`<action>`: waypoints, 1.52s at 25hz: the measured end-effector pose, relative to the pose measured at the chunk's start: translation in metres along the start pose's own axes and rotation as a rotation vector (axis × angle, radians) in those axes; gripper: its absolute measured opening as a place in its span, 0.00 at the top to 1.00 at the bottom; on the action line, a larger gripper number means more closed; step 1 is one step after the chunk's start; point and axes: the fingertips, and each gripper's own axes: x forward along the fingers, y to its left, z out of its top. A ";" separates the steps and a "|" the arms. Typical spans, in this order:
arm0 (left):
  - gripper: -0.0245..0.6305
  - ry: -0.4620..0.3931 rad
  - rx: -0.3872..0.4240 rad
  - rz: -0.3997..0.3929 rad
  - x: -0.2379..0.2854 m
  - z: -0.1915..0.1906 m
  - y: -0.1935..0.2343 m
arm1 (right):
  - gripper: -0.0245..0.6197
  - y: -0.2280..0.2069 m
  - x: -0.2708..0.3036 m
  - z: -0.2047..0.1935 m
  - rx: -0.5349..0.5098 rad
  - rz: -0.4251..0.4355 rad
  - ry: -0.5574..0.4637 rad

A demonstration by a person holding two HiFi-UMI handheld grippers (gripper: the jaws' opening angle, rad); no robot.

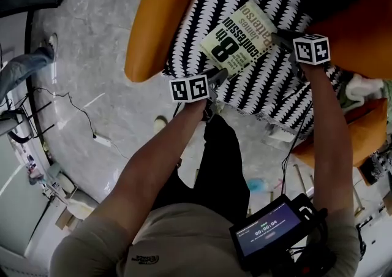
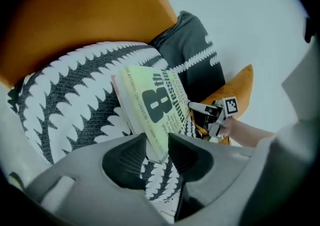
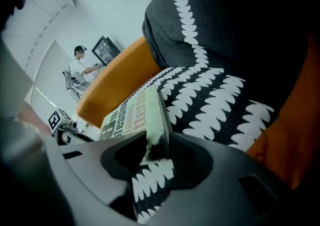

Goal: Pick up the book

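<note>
The book, a pale green paperback with a big black 8 on its cover, lies flat on a black-and-white patterned cushion. My left gripper is at its near corner. In the left gripper view the book pokes that corner between the jaws of my left gripper, which stand apart. My right gripper is at the opposite corner. In the right gripper view the book fills the gap of my right gripper, both pads against it.
The cushion rests on an orange armchair with a dark pillow behind it. Cables run over the grey marble floor to the left. A small monitor hangs at my waist. A person stands far off by a screen.
</note>
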 end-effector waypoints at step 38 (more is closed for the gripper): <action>0.89 -0.023 0.391 -0.067 -0.378 0.024 -0.152 | 0.83 0.376 -0.259 -0.003 0.249 -0.167 -0.616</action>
